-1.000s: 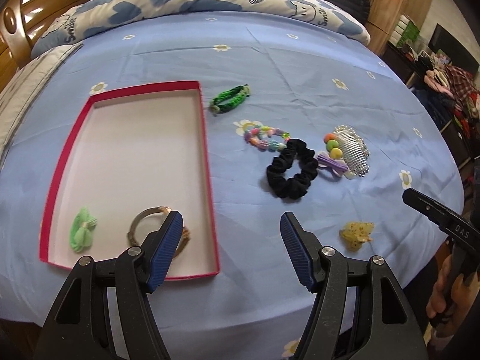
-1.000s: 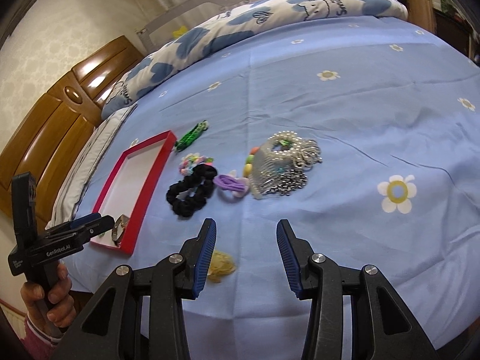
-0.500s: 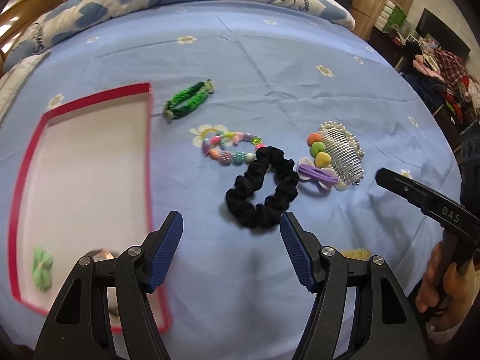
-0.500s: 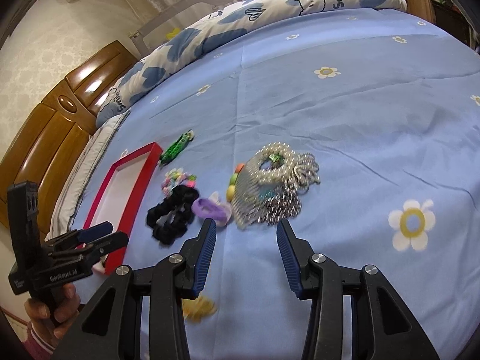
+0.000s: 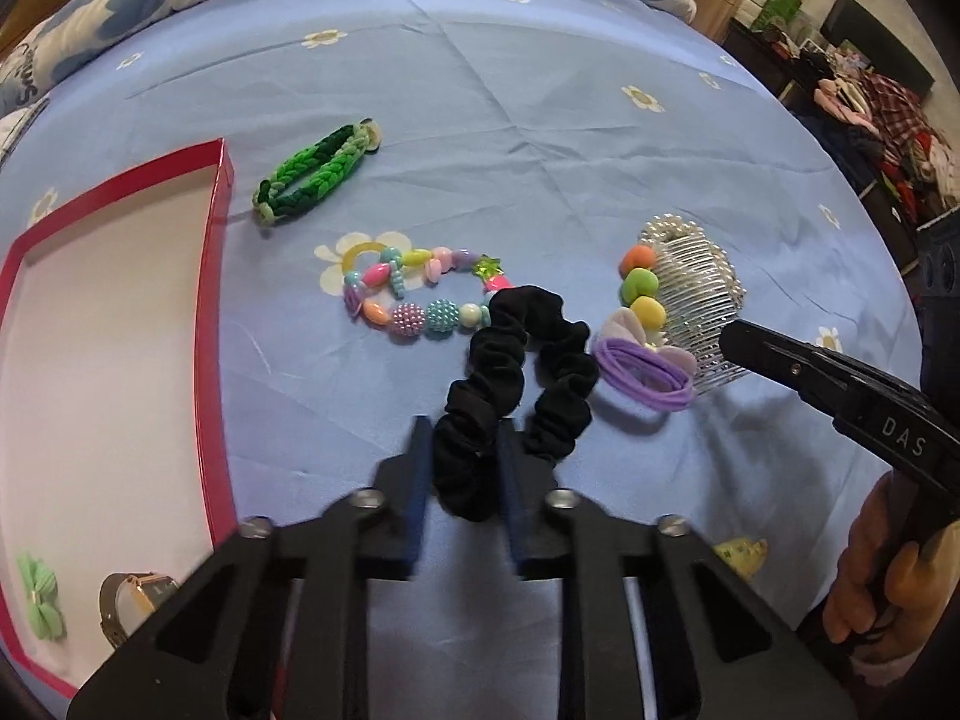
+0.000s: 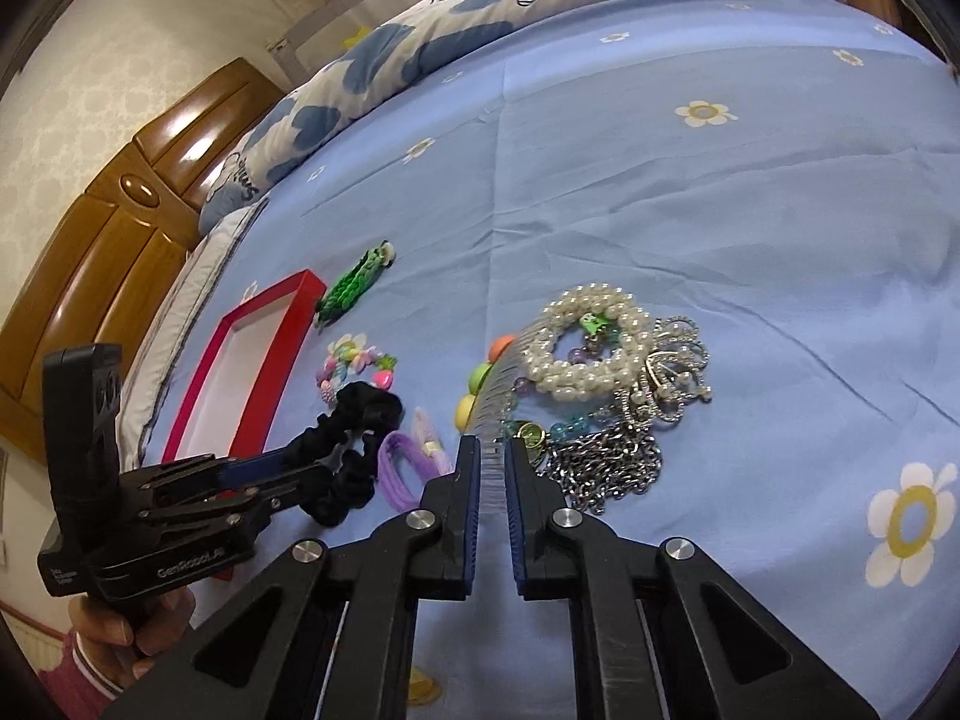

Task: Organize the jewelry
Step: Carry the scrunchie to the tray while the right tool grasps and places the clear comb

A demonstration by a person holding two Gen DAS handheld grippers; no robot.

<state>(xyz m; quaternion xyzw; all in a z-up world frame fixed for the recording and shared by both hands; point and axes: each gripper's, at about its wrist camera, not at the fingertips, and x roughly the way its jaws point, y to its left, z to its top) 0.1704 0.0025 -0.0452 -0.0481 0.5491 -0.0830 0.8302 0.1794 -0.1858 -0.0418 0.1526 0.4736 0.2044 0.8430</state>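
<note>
My left gripper (image 5: 462,426) has its jaws closing, and the blue pads press the near loop of a black scrunchie (image 5: 516,348) lying on the blue bedsheet. My right gripper (image 6: 492,444) also has its jaws closing, with the near teeth of a clear pearl-topped hair comb (image 6: 504,384) pinched between its pads. A red-rimmed box (image 5: 207,312) lies to the left, holding a watch (image 5: 135,594) and a green flower clip (image 5: 39,597). A beaded bracelet (image 5: 414,294), a green braided band (image 5: 312,174) and a purple hair tie (image 5: 645,372) lie loose on the sheet.
A pearl bracelet (image 6: 582,348) and a silver chain (image 6: 606,468) lie heaped beside the comb. A small yellow clip (image 5: 741,552) sits near the bed's front edge. A patterned quilt (image 6: 420,54) is bunched at the far side, with a wooden headboard (image 6: 120,228) on the left.
Both grippers moved forward and down toward the jewelry. The left jaws, open before, have closed on the black scrunchie. The right jaws have closed on the comb's teeth.
</note>
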